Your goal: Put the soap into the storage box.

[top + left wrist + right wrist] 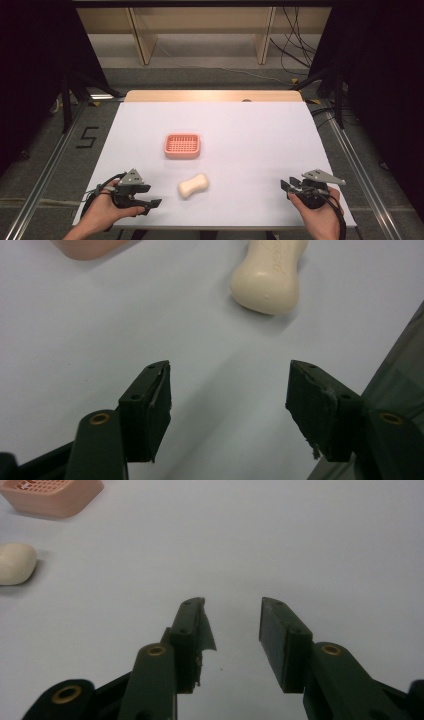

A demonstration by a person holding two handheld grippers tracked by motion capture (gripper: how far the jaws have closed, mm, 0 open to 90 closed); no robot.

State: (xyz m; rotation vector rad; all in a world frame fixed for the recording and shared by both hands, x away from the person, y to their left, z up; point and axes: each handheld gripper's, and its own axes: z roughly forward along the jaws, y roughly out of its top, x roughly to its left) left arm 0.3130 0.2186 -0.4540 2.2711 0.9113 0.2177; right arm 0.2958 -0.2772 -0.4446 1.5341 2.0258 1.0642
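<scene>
Soap bar [193, 185], untouched near the table's [260, 130] front edge, pink dish [182, 145] empty toward the middle; my left gripper [148, 196] and right gripper [286, 187] both spread wide, holding nothing, so all the work remains.

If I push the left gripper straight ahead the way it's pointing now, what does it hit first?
Probably the cream soap bar. The left gripper is open, and the bar lies ahead, slightly toward its right jaw, with bare white table between. The pink soap dish sits farther off to the left.

soap [270, 275] top cropped, tray [87, 247] mostly cropped
</scene>
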